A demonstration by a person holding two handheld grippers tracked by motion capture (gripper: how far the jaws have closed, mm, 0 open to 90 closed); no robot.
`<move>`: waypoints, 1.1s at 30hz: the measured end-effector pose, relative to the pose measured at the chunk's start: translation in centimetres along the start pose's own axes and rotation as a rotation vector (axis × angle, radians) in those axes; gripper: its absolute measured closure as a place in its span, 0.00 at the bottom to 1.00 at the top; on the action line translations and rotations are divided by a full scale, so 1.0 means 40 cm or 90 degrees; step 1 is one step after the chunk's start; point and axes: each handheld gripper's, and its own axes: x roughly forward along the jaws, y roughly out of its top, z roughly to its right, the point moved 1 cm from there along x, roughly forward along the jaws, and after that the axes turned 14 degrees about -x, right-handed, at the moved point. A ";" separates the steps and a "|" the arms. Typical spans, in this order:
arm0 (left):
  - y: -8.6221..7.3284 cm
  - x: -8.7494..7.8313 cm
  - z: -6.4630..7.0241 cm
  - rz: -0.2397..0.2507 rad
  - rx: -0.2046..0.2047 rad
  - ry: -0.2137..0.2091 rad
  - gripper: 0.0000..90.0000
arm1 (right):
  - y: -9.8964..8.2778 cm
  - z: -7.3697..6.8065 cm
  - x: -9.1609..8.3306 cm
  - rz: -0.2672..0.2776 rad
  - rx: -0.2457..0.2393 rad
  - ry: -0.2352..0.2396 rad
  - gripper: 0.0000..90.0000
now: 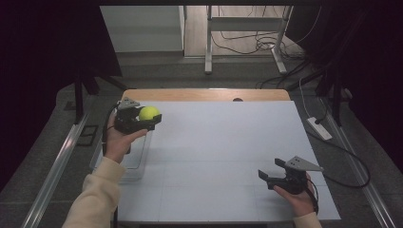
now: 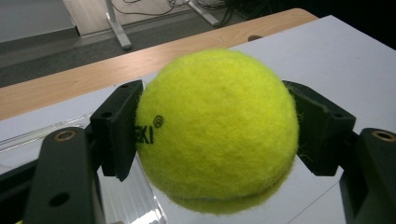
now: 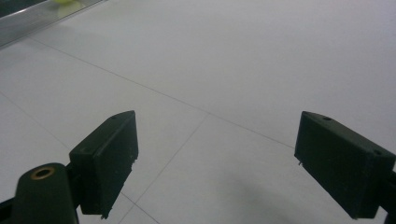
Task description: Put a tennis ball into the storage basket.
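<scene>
A yellow tennis ball [image 1: 149,113] is held above the table's left edge by my left gripper [image 1: 145,118], which is shut on it. In the left gripper view the ball [image 2: 217,130] fills the middle, both black pads [image 2: 119,128] pressing its sides; black lettering shows on its left. Under that hand stands a clear plastic bin [image 1: 135,159] at the table's left side. My right gripper [image 1: 270,176] rests low at the near right of the white table [image 1: 223,142], open with nothing between its fingers [image 3: 109,161].
A wooden strip [image 1: 204,94] runs along the table's far edge. Beyond it are desk legs [image 1: 208,42] and loose cables [image 1: 266,45] on the floor. A white power strip [image 1: 319,128] lies right of the table. Metal rails flank both sides.
</scene>
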 end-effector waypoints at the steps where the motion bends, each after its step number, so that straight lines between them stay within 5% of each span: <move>1: -0.001 -0.002 -0.004 0.000 -0.002 0.001 0.30 | 0.000 0.000 0.000 0.000 0.000 0.000 0.15; 33: -0.050 -0.066 -0.116 0.001 -0.034 0.067 0.30 | 0.002 -0.003 0.002 -0.001 -0.002 0.000 0.15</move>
